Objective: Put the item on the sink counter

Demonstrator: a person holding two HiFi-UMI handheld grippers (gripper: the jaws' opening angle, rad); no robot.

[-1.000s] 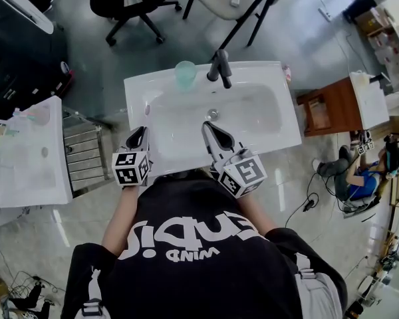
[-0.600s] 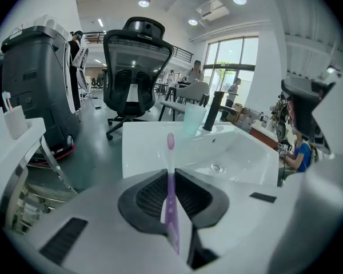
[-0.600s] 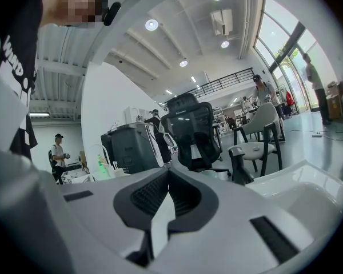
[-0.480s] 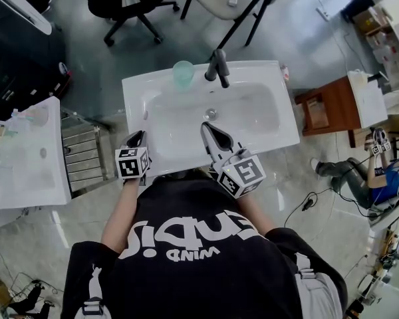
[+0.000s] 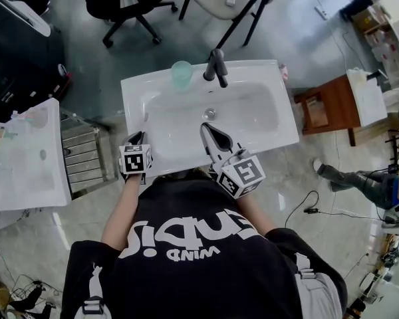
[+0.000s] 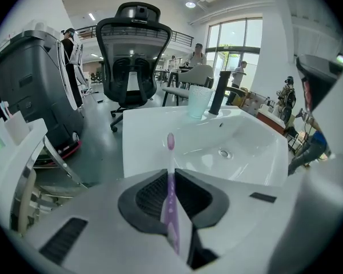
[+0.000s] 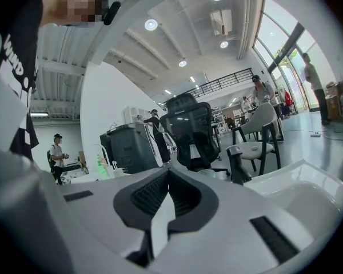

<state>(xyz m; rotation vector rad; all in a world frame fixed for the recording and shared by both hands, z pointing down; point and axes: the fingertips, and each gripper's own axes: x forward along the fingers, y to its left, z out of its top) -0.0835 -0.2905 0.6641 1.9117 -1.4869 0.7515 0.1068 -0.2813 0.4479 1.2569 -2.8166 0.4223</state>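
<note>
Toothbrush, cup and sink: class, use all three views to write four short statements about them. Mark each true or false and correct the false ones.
1. The left claw is shut on a purple toothbrush. True.
2. The right claw holds the cup. False: its jaws are together with nothing between them.
3. The cup stands upright on the back rim of the sink, to the left of the tap in the head view. True.
4. The toothbrush lies on the sink counter. False: it is held in the left claw, head pointing out past the jaws.
</note>
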